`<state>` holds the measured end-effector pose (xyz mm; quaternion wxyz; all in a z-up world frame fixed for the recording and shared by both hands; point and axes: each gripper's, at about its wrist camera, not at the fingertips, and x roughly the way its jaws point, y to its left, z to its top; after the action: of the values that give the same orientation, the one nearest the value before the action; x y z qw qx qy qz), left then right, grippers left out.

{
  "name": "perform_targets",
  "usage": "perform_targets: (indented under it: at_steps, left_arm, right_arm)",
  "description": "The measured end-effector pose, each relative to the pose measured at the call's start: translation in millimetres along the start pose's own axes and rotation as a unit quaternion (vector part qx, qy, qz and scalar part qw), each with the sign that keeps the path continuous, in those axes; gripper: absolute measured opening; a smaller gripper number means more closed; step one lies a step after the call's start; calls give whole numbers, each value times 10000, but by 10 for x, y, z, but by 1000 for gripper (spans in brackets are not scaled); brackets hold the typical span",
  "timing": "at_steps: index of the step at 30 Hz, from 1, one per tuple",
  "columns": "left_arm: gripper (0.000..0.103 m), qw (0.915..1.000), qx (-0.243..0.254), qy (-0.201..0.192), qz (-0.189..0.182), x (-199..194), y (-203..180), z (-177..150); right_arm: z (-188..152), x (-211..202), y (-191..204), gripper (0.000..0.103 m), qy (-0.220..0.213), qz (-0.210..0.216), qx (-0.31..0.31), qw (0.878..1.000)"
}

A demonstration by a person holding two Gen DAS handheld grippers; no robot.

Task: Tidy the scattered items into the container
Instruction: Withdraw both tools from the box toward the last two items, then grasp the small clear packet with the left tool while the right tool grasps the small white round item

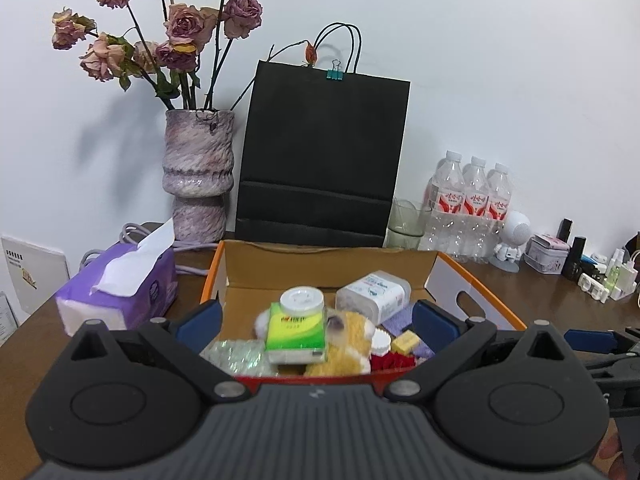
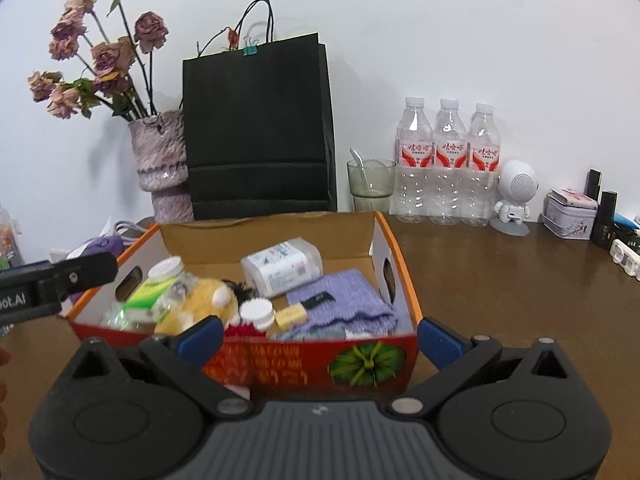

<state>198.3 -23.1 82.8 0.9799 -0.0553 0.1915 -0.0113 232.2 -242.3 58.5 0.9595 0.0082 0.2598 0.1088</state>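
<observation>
An orange-rimmed cardboard box [image 1: 332,258] [image 2: 396,256] stands on the brown table. It holds a green tissue pack [image 1: 296,330] [image 2: 146,294], a yellow plush toy [image 1: 352,344] [image 2: 200,300], a white-lidded jar [image 1: 302,300], a clear plastic container [image 1: 374,290] [image 2: 282,264], a purple cloth [image 2: 344,300], a small yellow block [image 1: 405,341] [image 2: 291,315] and a white cap [image 2: 257,312]. My left gripper [image 1: 316,322] is open and empty over the box's near edge. My right gripper [image 2: 320,334] is open and empty at the box's front wall. The left gripper also shows at the left edge of the right wrist view [image 2: 60,280].
A purple tissue pack [image 1: 120,292] lies left of the box. Behind stand a vase of dried roses [image 1: 198,172] [image 2: 162,160], a black paper bag [image 1: 320,152] [image 2: 260,128], a glass [image 2: 370,184], three water bottles [image 2: 448,160], a white figurine [image 2: 514,196], a tin [image 2: 570,218] and small cosmetics.
</observation>
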Motion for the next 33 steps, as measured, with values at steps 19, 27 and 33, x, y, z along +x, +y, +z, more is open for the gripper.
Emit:
perform_targets:
  at_steps: [19, 27, 33]
  left_arm:
    - [103, 9966, 244, 790, -31, 101, -140, -512]
    - [103, 9944, 395, 972, -101, 219, -301, -614]
    - [103, 9925, 528, 1097, -96, 303, -403, -705]
  right_arm:
    - [-571, 45, -195, 103, 612, -121, -17, 9981]
    - [-635, 136, -308, 103, 761, -90, 92, 9970]
    - [-638, 130, -375, 103, 759, -145, 87, 9970]
